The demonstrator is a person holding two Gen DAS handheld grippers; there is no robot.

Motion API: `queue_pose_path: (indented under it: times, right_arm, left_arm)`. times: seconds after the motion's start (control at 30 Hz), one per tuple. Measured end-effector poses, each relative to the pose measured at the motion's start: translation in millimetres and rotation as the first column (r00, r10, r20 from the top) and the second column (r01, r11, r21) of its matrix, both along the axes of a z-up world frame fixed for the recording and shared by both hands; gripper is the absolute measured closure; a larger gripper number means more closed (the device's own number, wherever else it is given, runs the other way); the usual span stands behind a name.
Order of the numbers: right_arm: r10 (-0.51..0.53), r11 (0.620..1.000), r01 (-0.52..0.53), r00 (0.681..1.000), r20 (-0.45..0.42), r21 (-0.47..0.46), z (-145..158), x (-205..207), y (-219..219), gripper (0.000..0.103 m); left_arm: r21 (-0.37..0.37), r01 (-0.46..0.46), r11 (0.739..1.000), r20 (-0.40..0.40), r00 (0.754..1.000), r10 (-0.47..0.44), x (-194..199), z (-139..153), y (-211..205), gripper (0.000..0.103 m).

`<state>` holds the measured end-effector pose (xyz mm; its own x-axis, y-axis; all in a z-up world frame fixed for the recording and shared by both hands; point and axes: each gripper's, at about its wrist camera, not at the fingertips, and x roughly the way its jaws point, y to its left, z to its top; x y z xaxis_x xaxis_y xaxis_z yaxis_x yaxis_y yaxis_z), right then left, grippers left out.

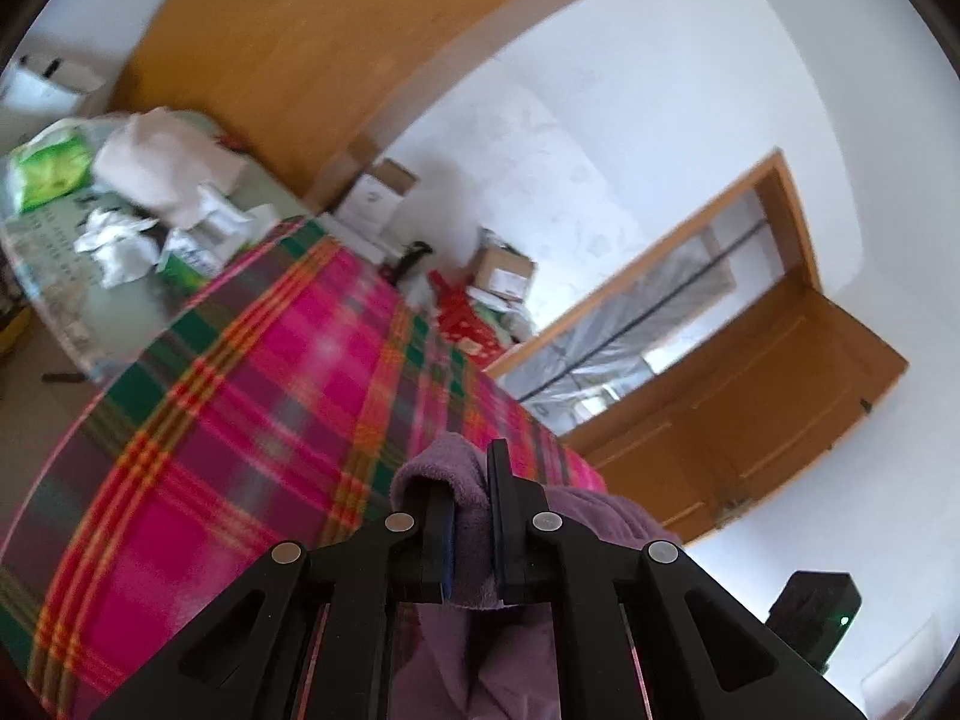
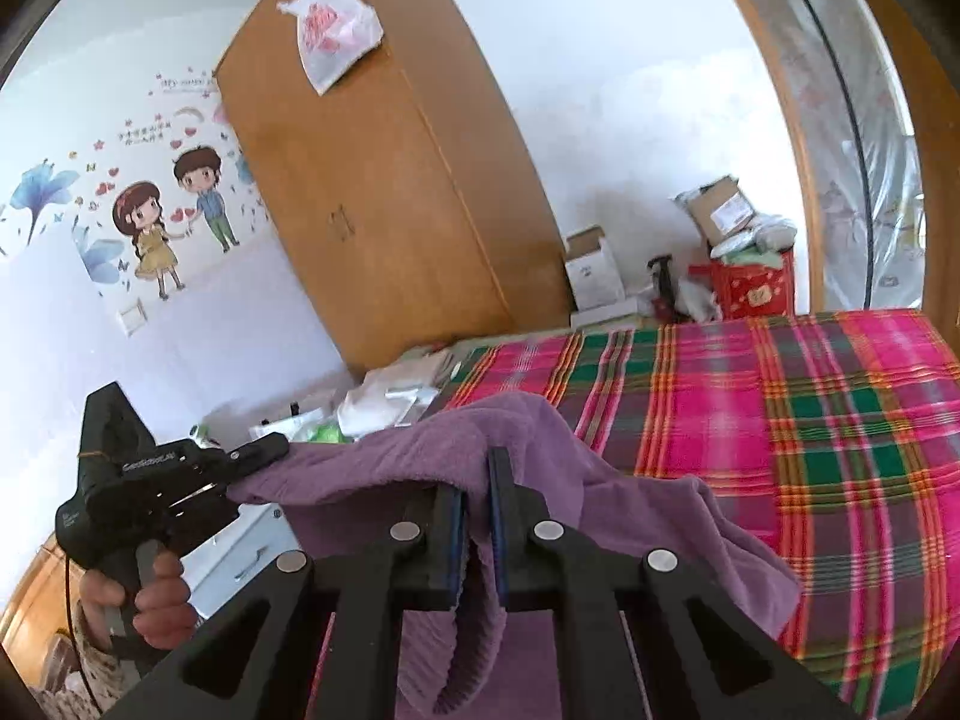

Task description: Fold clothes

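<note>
The purple garment (image 2: 540, 480) hangs in the air between my two grippers, above the near edge of the bed (image 2: 810, 420) with its plaid cover. My right gripper (image 2: 477, 516) is clamped on a bunched fold; my left gripper (image 1: 471, 516) is clamped on another edge, out to the left. Each bite looks thin, so a sharp pull apart could tear the cloth free, and the loose right side could drop crumpled on the bed.

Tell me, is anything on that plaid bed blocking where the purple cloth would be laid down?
Nothing visible does. Both grippers, left and right, already pinch the purple cloth, and the plaid bed beyond it looks bare. The clutter lies off the plaid cover's far edge.
</note>
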<state>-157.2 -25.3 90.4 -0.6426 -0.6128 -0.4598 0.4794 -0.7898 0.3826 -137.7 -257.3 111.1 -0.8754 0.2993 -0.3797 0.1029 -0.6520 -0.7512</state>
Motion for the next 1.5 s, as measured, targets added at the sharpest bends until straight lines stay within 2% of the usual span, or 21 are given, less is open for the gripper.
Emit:
queue_pose_path:
  times: [0.07,0.13,0.2,0.33,0.43,0.53,0.7,0.77,0.87,1.0,1.1,1.23,1.33,1.5]
  right_arm:
    - [0.027,1.000,-0.027,0.998,0.057,0.006,-10.7,-7.2,-4.8,0.093]
    - [0.034,0.999,-0.034,0.997,0.076,0.009,-18.9,-5.2,0.6,0.087]
    - [0.003,1.000,-0.004,0.996,0.087,0.011,-25.3,-0.1,14.4,0.074]
    - [-0.073,0.997,0.072,0.991,0.109,0.017,-37.7,11.3,45.4,0.072]
    - [-0.130,0.992,0.128,0.984,0.125,0.022,-47.0,19.9,68.7,0.064]
    - [-0.187,0.982,0.181,0.962,0.200,0.048,-72.9,22.3,91.2,0.062]
    - [-0.189,0.980,0.199,0.932,0.310,-0.002,-105.7,17.0,108.4,0.057]
    - [-0.184,0.978,0.205,0.918,0.352,-0.025,-118.4,14.6,114.6,0.052]
    - [-0.157,0.975,0.206,0.904,0.397,-0.086,-128.3,8.3,120.9,0.050]
    - [-0.133,0.972,0.201,0.898,0.420,-0.123,-133.6,3.3,120.3,0.050]
    - [-0.116,0.969,0.197,0.893,0.435,-0.146,-137.1,-0.2,119.2,0.050]
    - [-0.092,0.964,0.194,0.886,0.454,-0.182,-140.8,-3.9,118.3,0.048]
    - [-0.084,0.958,0.198,0.883,0.462,-0.206,-142.5,-4.1,118.2,0.048]
    - [-0.073,0.953,0.200,0.879,0.471,-0.226,-144.7,-5.8,119.7,0.049]
  left_arm:
    - [0.004,-0.016,1.000,0.031,0.999,0.016,0.2,-10.1,-5.1,0.094]
    - [0.011,-0.019,1.000,0.053,0.998,0.018,-1.0,-19.4,-8.8,0.094]
    - [0.018,-0.021,1.000,0.070,0.997,0.019,-1.8,-27.7,-11.5,0.094]
    - [0.029,-0.028,0.999,0.090,0.996,0.026,-1.4,-40.1,-13.9,0.094]
    - [0.036,-0.023,0.999,0.108,0.994,0.019,0.0,-48.9,-13.2,0.094]
    - [0.034,-0.011,0.999,0.125,0.992,0.006,2.5,-56.5,-11.8,0.094]
    - [0.010,0.025,1.000,0.169,0.985,-0.027,9.7,-66.9,-3.3,0.093]
    - [0.000,0.042,0.999,0.169,0.985,-0.041,17.1,-69.1,-0.5,0.080]
    - [-0.017,0.057,0.998,0.157,0.986,-0.053,36.0,-71.4,2.8,0.069]
    - [-0.070,0.075,0.995,0.145,0.987,-0.064,66.0,-68.6,12.5,0.067]
    - [-0.105,0.132,0.986,0.135,0.984,-0.117,81.6,-64.1,28.0,0.067]
    - [-0.113,0.300,0.947,0.128,0.950,-0.285,82.8,-60.9,63.4,0.066]
    - [-0.085,0.390,0.917,0.138,0.916,-0.376,72.2,-67.6,92.9,0.060]
    - [-0.017,0.474,0.880,0.188,0.866,-0.463,51.7,-84.9,127.2,0.060]
